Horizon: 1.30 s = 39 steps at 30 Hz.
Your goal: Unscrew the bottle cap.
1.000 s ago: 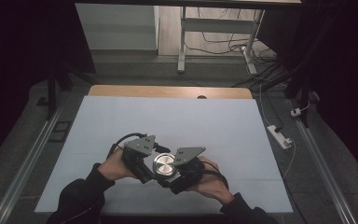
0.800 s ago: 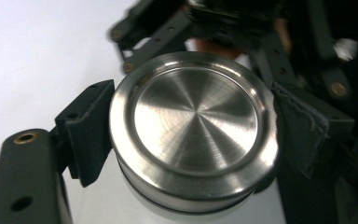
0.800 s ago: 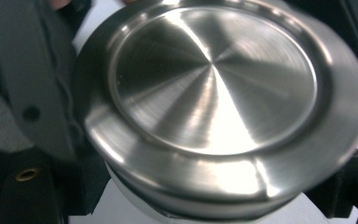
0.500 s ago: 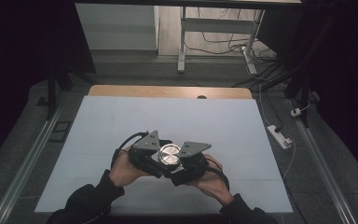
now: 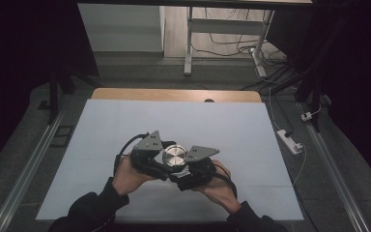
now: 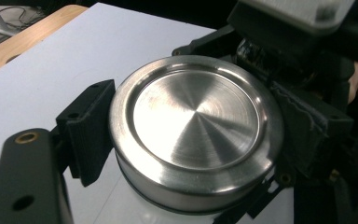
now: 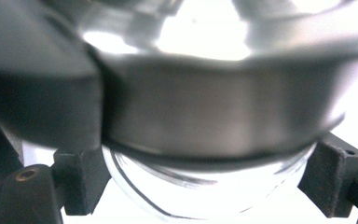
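Note:
A small glass jar (image 7: 186, 196) with a brushed steel lid (image 5: 175, 154) is held between both hands at the near middle of the white table (image 5: 125, 121). My left gripper (image 6: 193, 151) is shut on the lid's rim (image 6: 196, 116), one ribbed pad (image 6: 91, 130) pressing its side. My right gripper (image 7: 205, 184) is shut on the glass body just under the lid (image 7: 214, 112). In the high view the left gripper (image 5: 164, 162) and the right gripper (image 5: 187, 170) meet head-on, their grey plates flanking the lid. The jar's base is hidden.
The white sheet covers a wooden table whose bare strip (image 5: 174, 94) shows at the far edge. A white power strip (image 5: 290, 141) lies on the floor to the right, and metal rails (image 5: 26, 174) run along both sides. Cables trail from the grippers.
Both hands have carried the jar a little farther from the person. The grippers' grey plates have turned somewhat around the lid.

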Available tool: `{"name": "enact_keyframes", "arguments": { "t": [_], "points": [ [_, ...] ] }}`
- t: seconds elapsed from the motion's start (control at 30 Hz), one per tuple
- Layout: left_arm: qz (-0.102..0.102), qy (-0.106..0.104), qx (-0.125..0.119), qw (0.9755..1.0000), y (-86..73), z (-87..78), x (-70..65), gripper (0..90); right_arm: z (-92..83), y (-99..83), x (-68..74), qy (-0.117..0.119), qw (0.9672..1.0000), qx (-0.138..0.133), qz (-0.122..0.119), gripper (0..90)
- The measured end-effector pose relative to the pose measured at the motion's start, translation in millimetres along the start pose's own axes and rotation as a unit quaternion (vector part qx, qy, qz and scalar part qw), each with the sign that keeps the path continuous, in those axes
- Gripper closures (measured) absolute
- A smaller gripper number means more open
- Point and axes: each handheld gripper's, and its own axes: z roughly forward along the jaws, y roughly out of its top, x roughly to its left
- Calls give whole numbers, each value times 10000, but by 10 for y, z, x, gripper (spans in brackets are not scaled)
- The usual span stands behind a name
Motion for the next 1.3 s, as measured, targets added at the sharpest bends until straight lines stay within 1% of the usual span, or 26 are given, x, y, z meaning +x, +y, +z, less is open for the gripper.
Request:
{"name": "enact_keyframes", "arguments": {
  "t": [0.1, 0.13, 0.27, 0.43, 0.6, 0.8, 0.83, 0.87, 1.0, 1.07, 1.17, 1.3],
  "points": [
    [51, -1, 26, 10000, 4, -27, 9, 202, -9, -4, -16, -3, 10000, -4, 23, 150],
    [123, 21, 51, 9999, 9, -49, 18, 202, -11, -7, -21, 8, 10000, -3, 42, 150],
    [135, 12, 46, 9999, 5, -77, 37, 202, -15, -13, -33, 31, 10000, 25, -3, 150],
    [161, 69, 35, 9998, -6, -128, 62, 202, -28, -16, -42, 51, 10000, 18, 6, 150],
    [102, 7, -55, 9999, -31, -186, 75, 202, -52, -19, -72, 32, 10000, -7, -22, 150],
    [157, -104, -62, 9998, -68, -237, 40, 202, -73, -26, -107, 22, 10000, -45, -7, 150],
    [194, -126, -39, 9997, -75, -243, 37, 202, -77, -26, -113, 16, 10000, -48, -11, 150],
    [164, -153, -51, 9997, -83, -245, 26, 202, -80, -27, -119, 10, 10000, -54, -21, 150],
    [200, -254, -40, 9995, -112, -258, -11, 202, -88, -29, -139, -4, 10000, -66, -48, 150],
    [217, -278, -29, 9994, -123, -257, -36, 201, -87, -31, -149, -3, 10000, -66, -61, 150],
    [297, -317, 17, 9991, -128, -256, -59, 202, -75, -31, -164, -20, 10000, -46, -67, 150],
    [311, -343, 2, 9989, -128, -256, -84, 202, -61, -23, -186, -25, 10000, -35, -88, 150]
  ]
}}
